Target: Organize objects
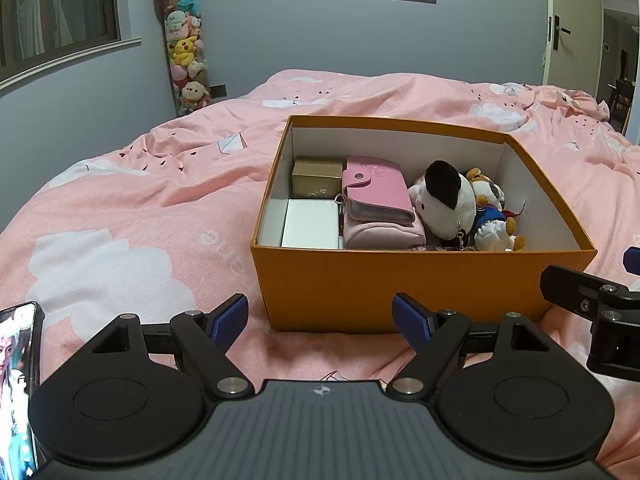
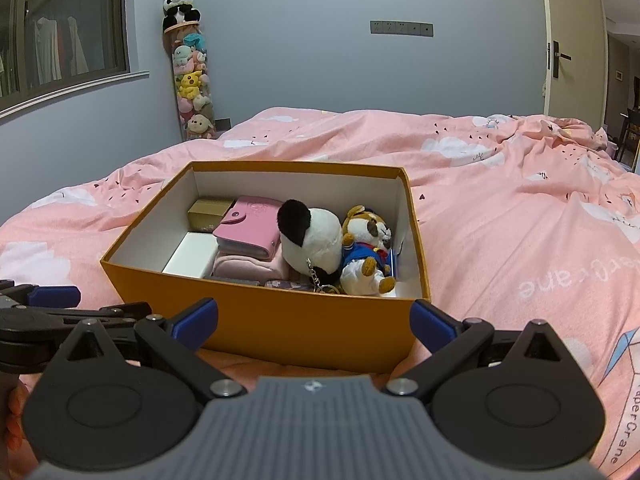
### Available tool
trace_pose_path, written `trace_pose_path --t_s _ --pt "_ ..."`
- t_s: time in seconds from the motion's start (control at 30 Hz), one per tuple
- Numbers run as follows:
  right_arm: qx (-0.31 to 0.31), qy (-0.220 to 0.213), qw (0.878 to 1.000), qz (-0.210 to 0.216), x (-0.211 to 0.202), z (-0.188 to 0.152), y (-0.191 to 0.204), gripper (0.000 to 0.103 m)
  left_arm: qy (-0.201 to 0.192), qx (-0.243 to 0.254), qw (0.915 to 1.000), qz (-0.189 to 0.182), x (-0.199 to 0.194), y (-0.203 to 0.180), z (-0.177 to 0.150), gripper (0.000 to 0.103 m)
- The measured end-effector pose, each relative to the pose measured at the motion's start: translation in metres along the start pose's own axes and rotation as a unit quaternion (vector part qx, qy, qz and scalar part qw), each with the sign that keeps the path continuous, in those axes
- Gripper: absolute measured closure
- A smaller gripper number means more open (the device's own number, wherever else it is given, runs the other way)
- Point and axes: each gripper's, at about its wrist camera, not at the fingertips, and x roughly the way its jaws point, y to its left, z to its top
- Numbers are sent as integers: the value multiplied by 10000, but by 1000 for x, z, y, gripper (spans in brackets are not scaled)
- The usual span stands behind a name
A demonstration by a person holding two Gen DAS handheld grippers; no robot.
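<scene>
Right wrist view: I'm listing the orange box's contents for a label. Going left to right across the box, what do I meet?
Gold box → pink snap wallet → black-and-white panda plush → bear plush in a blue outfit, all inside the orange box.

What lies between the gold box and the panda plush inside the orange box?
The pink wallet lies between the gold box and the panda plush, resting on a pink pouch. Both views show it.

An orange box [image 1: 420, 284] sits mid-frame on the pink bed [image 1: 132, 200], holding a pink wallet [image 1: 380, 192] and panda plush [image 1: 448, 204]. The left gripper [image 1: 320, 320] gapes wide at the bottom, empty. A phone [image 1: 18, 384] lies lower left.
</scene>
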Motion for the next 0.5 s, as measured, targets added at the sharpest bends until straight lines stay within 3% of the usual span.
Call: trace_pose_path --t_s 0.5 --pt "3 2 10000 -3 0 0 0 1 -8 25 10000 2 -1 -1 0 9"
